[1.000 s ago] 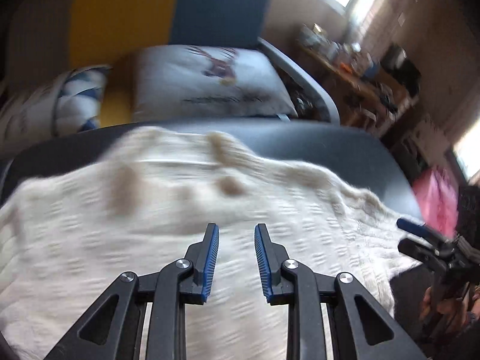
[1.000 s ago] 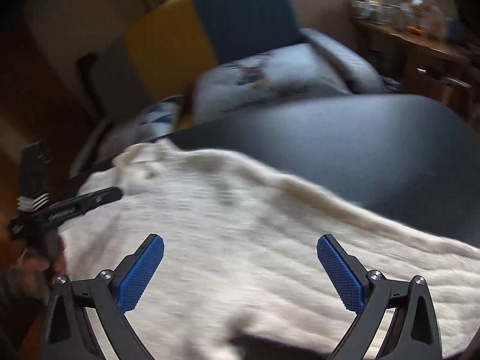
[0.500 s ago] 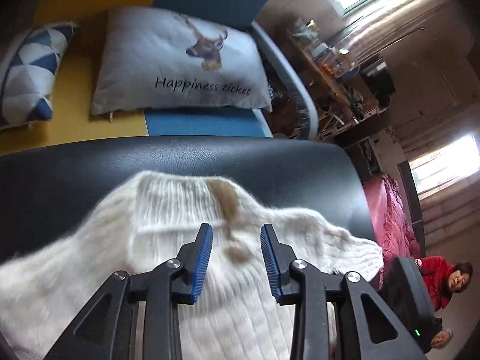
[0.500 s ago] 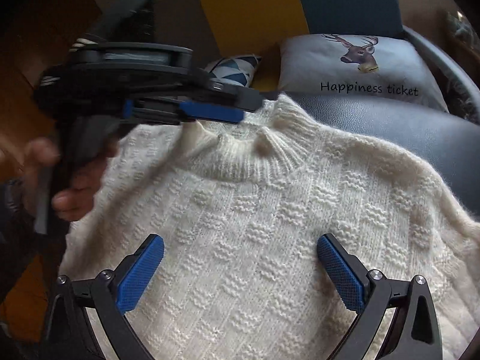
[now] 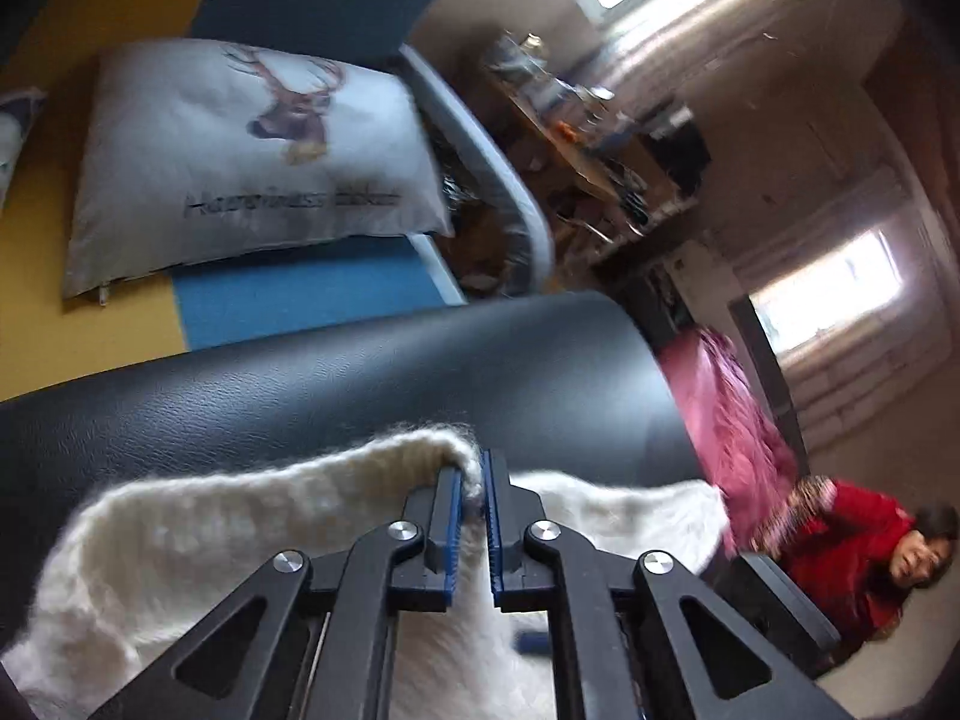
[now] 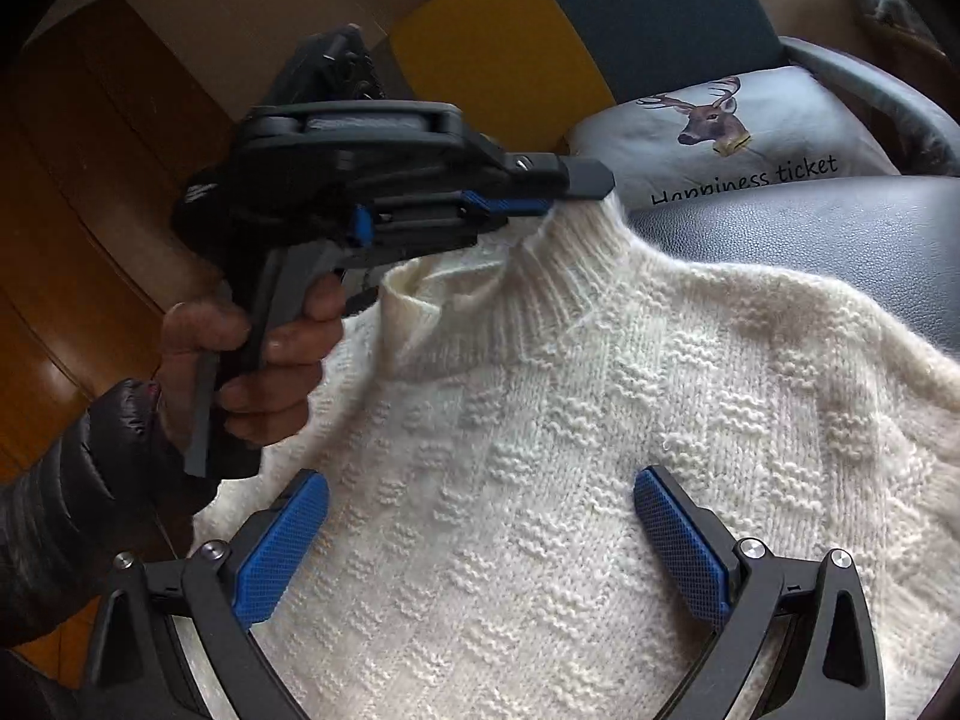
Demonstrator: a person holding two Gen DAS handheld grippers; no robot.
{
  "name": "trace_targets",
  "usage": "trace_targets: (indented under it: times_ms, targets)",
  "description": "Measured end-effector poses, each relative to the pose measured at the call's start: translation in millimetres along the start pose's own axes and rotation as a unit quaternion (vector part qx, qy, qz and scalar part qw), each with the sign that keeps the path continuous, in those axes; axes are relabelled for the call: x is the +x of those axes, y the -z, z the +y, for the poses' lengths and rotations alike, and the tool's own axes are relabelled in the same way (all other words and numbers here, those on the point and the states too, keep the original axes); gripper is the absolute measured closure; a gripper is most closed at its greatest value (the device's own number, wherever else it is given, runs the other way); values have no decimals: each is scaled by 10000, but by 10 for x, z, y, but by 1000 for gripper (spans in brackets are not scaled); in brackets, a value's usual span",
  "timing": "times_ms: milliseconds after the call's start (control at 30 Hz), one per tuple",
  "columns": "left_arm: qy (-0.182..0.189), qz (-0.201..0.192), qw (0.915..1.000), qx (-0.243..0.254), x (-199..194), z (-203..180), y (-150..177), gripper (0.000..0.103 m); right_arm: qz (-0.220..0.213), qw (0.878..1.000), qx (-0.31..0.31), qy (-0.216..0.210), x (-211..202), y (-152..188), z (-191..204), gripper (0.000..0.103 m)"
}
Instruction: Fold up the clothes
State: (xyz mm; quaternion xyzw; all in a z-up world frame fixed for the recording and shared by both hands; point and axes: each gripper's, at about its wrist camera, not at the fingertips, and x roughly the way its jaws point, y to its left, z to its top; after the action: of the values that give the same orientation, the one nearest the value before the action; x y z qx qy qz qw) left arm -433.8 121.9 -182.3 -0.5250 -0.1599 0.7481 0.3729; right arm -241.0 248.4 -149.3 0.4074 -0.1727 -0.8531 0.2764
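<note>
A cream knitted sweater lies spread on a black leather surface, collar toward the far side. My left gripper is shut on the ribbed collar and lifts its edge. In the right wrist view the same left gripper reaches in from the left, held by a hand, pinching the collar. My right gripper hovers wide open over the sweater's chest, nothing between its blue pads.
Behind the black surface is a yellow and blue sofa with a deer-print cushion. A cluttered shelf and pink cloth lie to the right. A person in red sits low right. Wooden floor is at left.
My left gripper has closed on the sweater's collar and raised it. The right gripper has stayed open over the chest while the view drew slightly nearer.
</note>
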Motion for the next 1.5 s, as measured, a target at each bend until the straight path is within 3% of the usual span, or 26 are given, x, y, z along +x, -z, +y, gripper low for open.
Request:
trace_targets:
  times_ms: [67,200,233,267,367,433,467,567,667,767,1000,1133,1200,1267,1333,1500]
  targets:
    - [-560,167,9983,-81,131,124,28,99,4,10000,-38,64,20,1,17,0]
    - [-548,35,9981,-275,66,168,43,97,-3,10000,-21,56,37,-5,1,0]
    - [-618,-8,9977,-276,15,143,53,91,-9,10000,-3,32,37,-8,-9,0]
    - [-588,-169,9975,-359,-122,149,87,85,-16,10000,16,8,36,-12,-24,0]
    - [-527,-689,9942,-632,-574,192,238,83,-32,9999,111,-105,23,-31,-67,0]
    - [-737,-931,9906,-681,-837,227,442,82,123,9995,279,-20,9,-86,-60,0]
    - [-1024,-1068,9871,-607,-984,243,602,82,194,9989,420,30,4,-141,-47,0]
    - [-1524,-1194,9795,-561,-1221,351,952,82,-16,9967,606,-532,-21,-440,97,0]
    - [-1668,-1318,9751,-631,-1342,444,1176,82,47,9905,697,-1188,197,-794,250,0]
    - [-1860,-1357,9716,-537,-1382,470,1288,82,277,9857,988,-1335,579,-1091,235,0]
    - [-1801,-1384,9727,-467,-1363,617,1518,82,1196,9656,1863,-1364,1418,-1240,164,0]
    - [-1696,-1478,9731,-494,-1374,659,1579,82,910,9584,1717,-2090,1570,-1392,371,0]
    - [-1739,-1480,9725,-459,-1363,649,1584,82,760,9613,1721,-2012,1651,-1486,361,0]
    - [-1785,-1483,9718,-423,-1352,638,1588,82,815,9680,1770,-1581,1720,-1527,276,0]
    - [-1708,-1499,9726,-481,-1360,659,1591,82,893,9719,1747,-1299,1662,-1524,197,0]
    - [-1610,-1532,9733,-564,-1375,681,1594,82,700,9767,1571,-1287,1104,-1363,122,0]
